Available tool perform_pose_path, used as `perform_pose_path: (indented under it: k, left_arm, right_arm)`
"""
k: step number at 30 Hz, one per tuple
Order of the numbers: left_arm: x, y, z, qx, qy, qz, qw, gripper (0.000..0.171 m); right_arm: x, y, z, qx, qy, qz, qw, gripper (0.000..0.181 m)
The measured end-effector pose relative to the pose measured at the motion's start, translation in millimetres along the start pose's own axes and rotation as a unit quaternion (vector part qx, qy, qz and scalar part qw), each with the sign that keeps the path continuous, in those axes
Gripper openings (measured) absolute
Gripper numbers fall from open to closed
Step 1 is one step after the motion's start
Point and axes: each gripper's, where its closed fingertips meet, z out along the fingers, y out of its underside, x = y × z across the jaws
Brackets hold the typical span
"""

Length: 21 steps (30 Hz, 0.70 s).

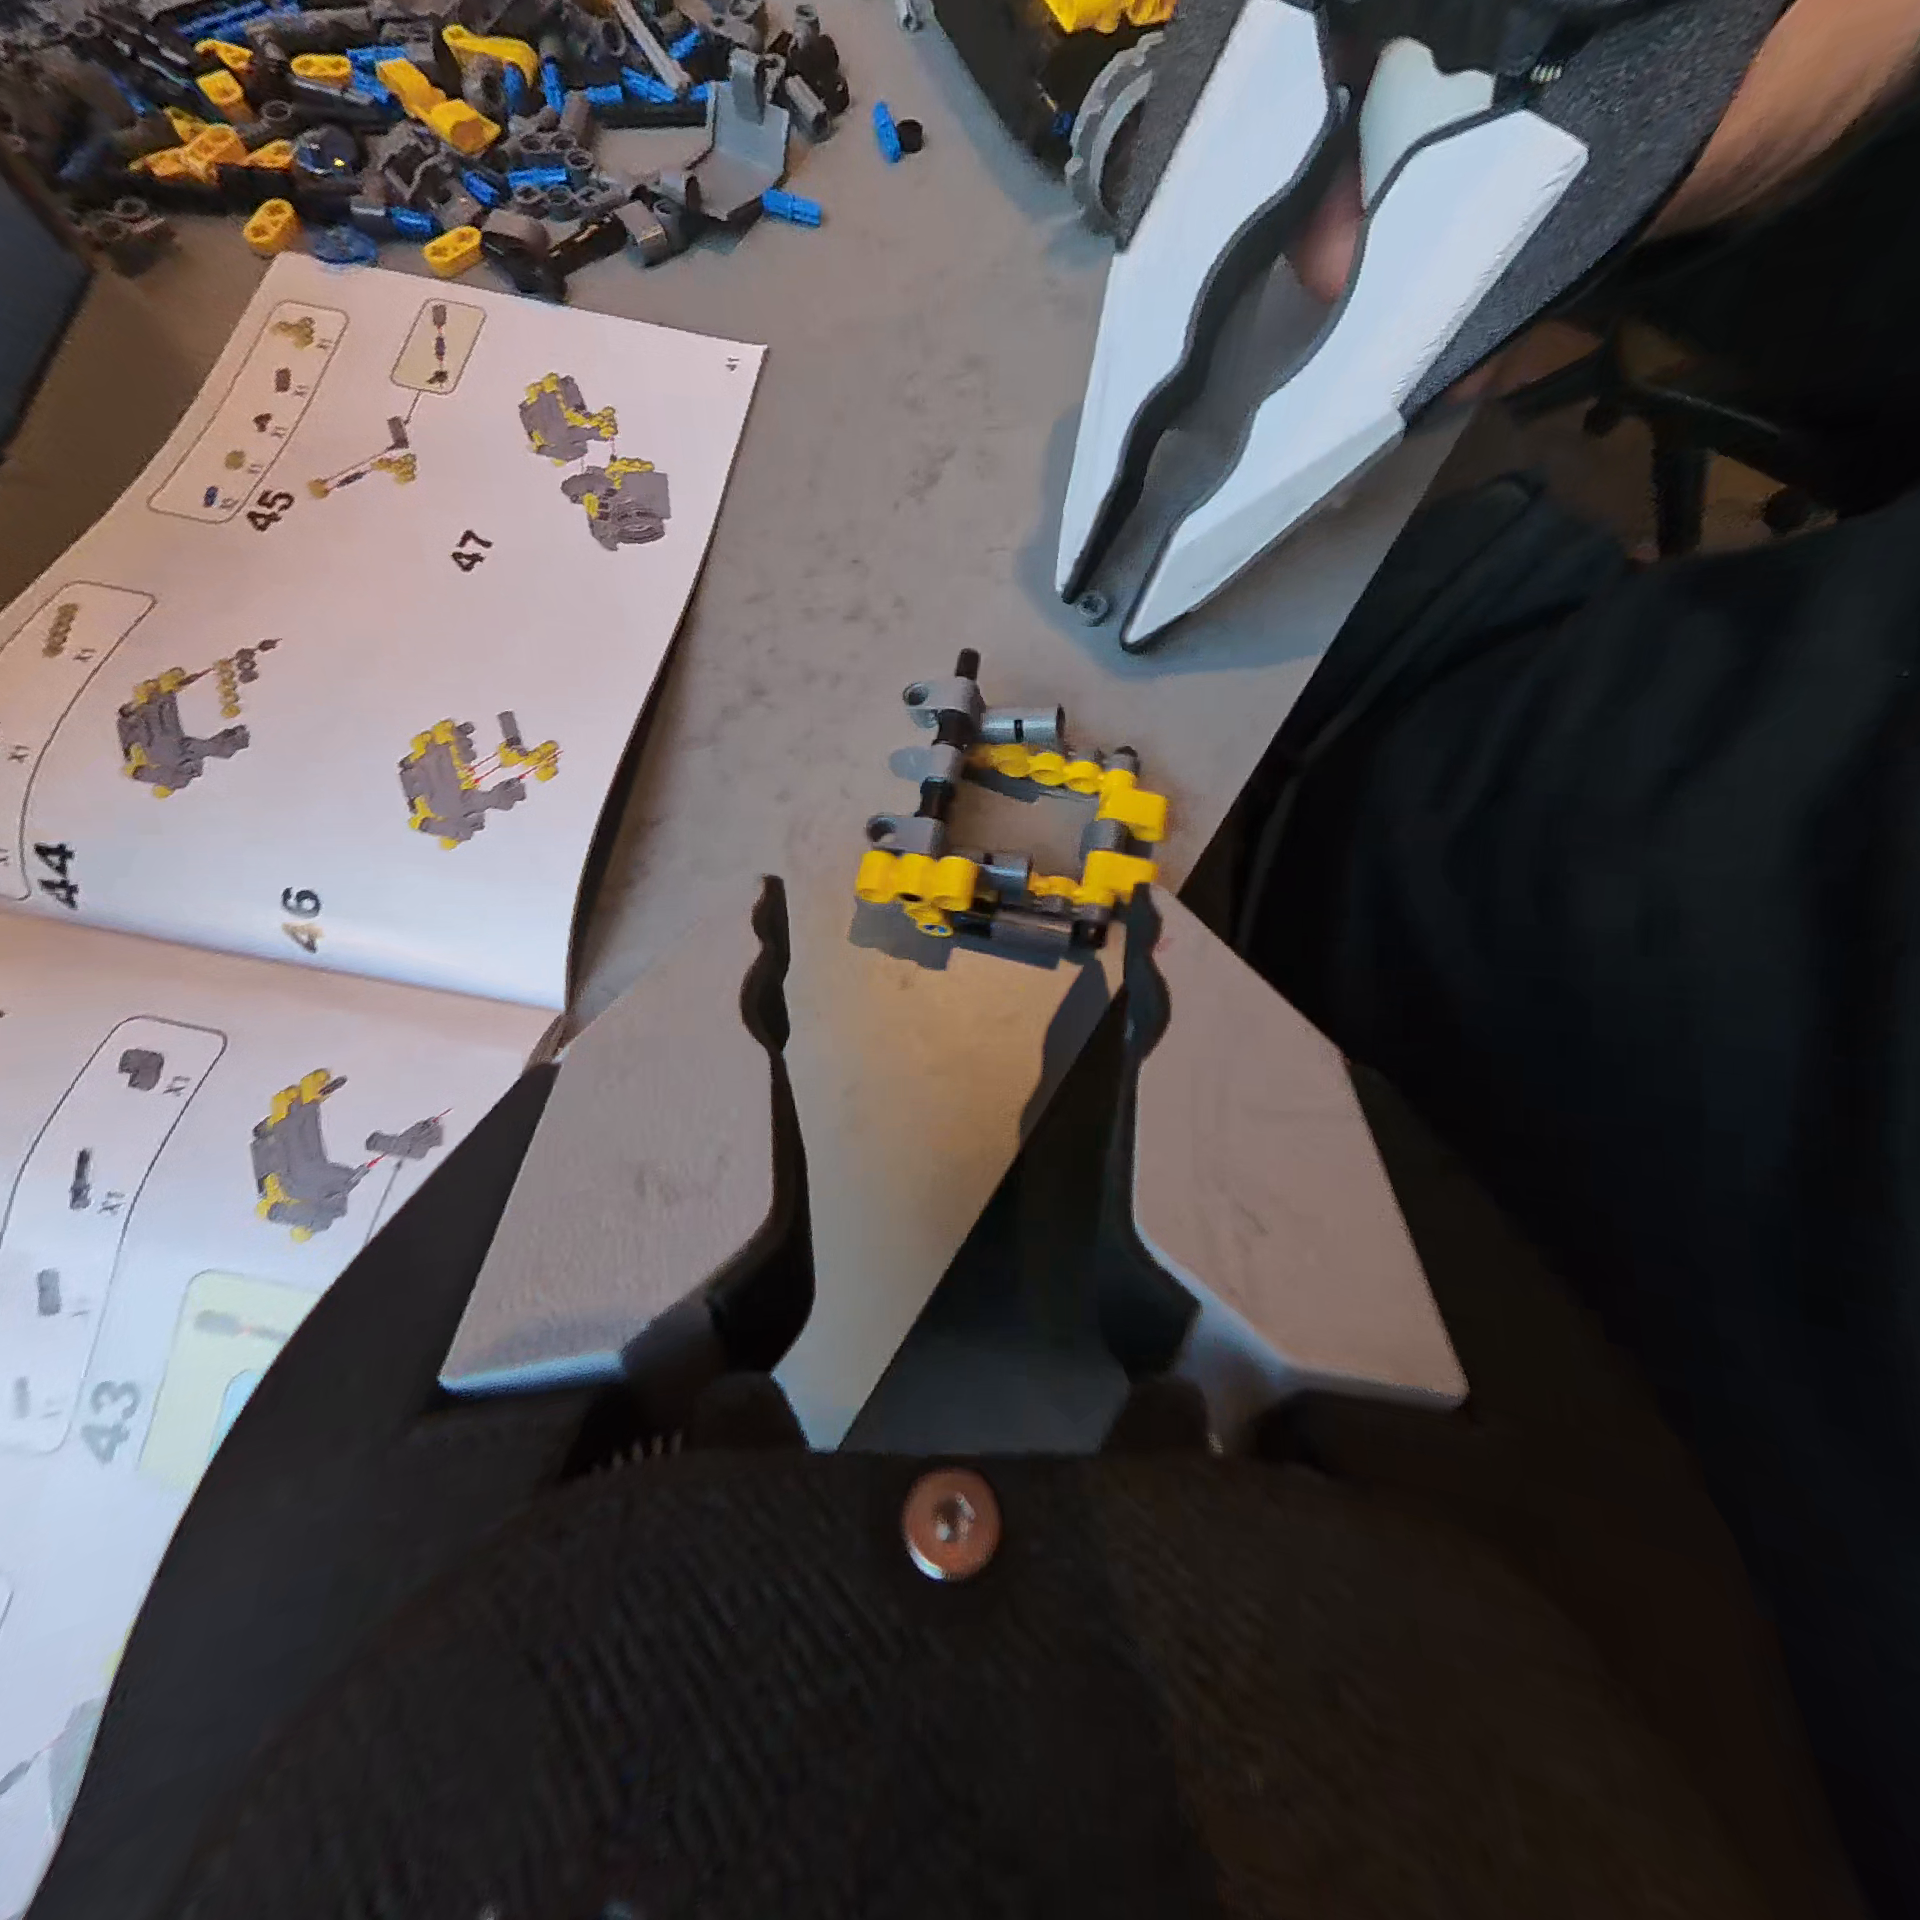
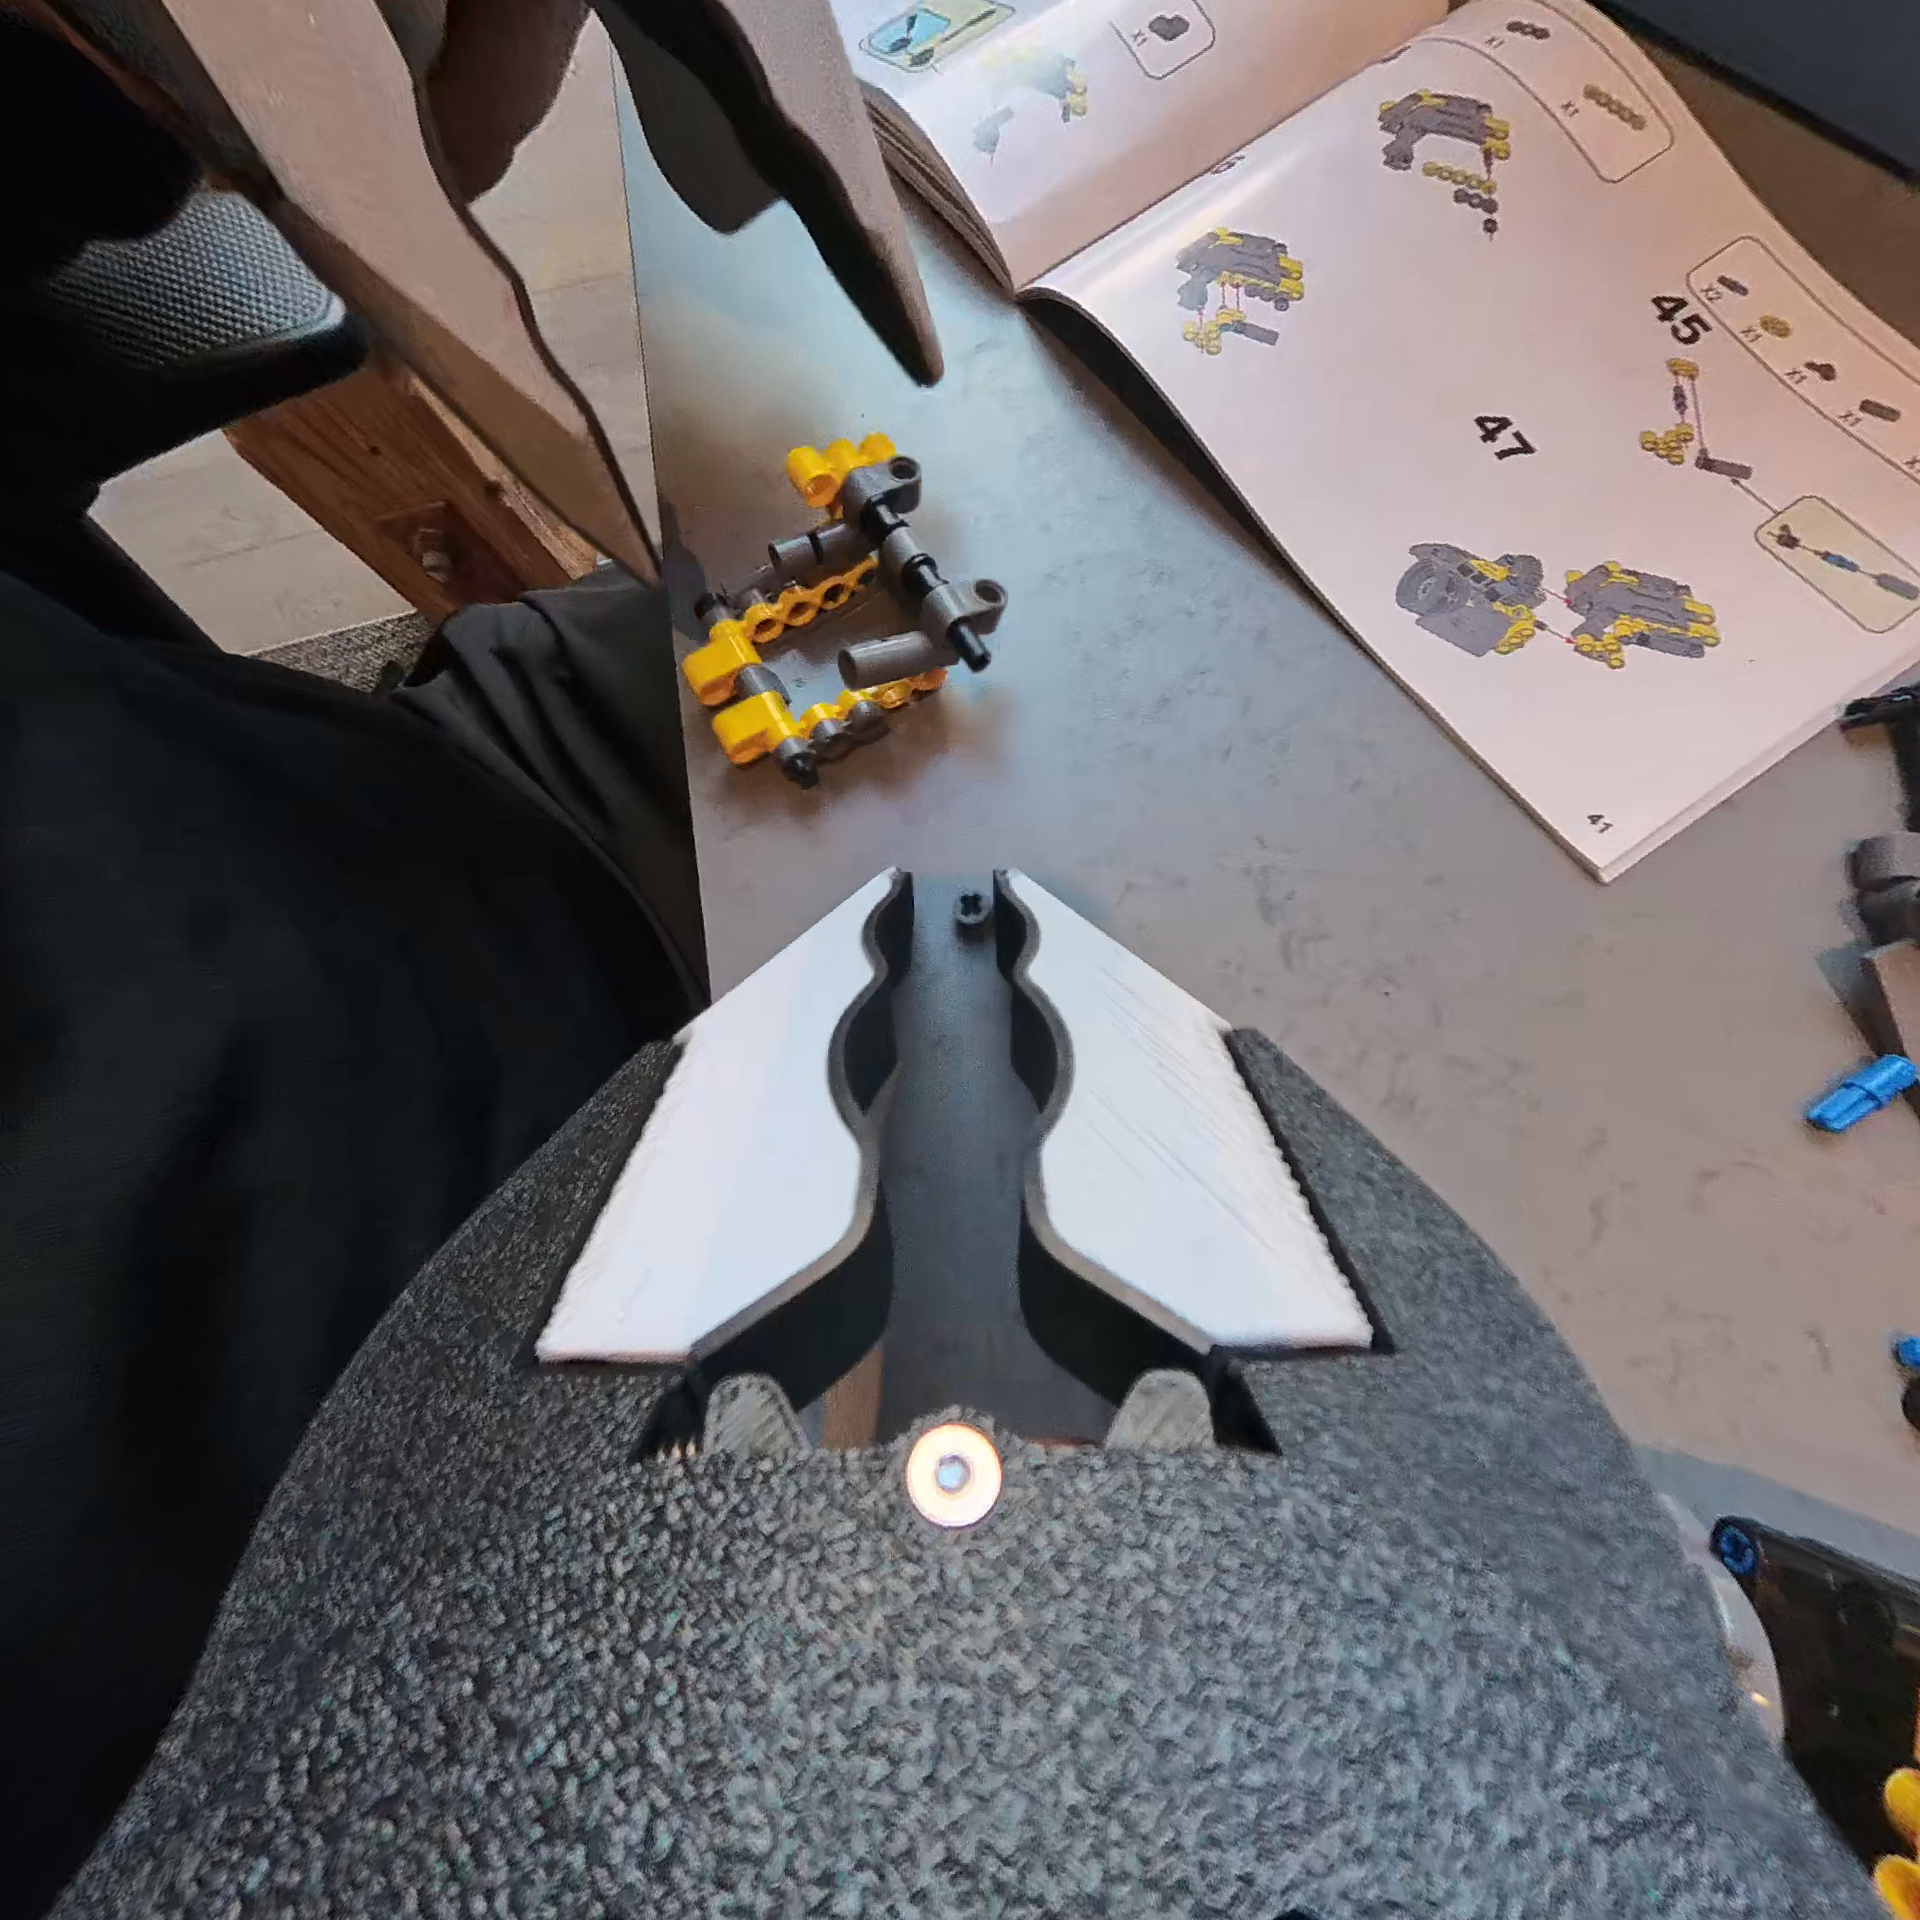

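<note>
A small yellow, grey and black brick frame (image 1: 1013,821) lies flat on the grey table (image 1: 883,436), close to its edge. My left gripper (image 1: 956,902) is open and empty, its grey fingertips on either side of the frame's near end. My right gripper (image 1: 1107,618), with white fingers, hovers just beyond the frame, shut on a small dark grey piece (image 1: 1091,606). In the right wrist view that piece (image 2: 971,906) sits between the tips of my right gripper (image 2: 951,881). The frame (image 2: 831,613) lies ahead of it, under the open left gripper (image 2: 795,475).
An open instruction booklet (image 1: 364,623) lies left of the frame and also shows in the right wrist view (image 2: 1455,416). A pile of loose yellow, blue and dark pieces (image 1: 416,125) is at the far side. A blue pin (image 2: 1860,1091) lies apart. A person's dark clothing (image 1: 1610,935) borders the table edge. About 9 centimetres separates my left fingertips from my right.
</note>
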Motion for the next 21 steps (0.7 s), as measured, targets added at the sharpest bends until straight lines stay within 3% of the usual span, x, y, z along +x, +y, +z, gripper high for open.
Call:
perform_pose_path:
  k: [7, 21]
  left_arm:
    - [6, 10, 17, -0.019, 0.033, 0.01, 0.999, 0.057]
    - [9, 5, 14, 0.001, 0.0, 0.028, 1.0, 0.055]
  right_arm:
    - [4, 5, -3, -0.006, -0.001, 0.009, 1.0, 0.015]
    - [2, 6, -1, -0.01, 0.006, -0.014, 1.0, 0.005]
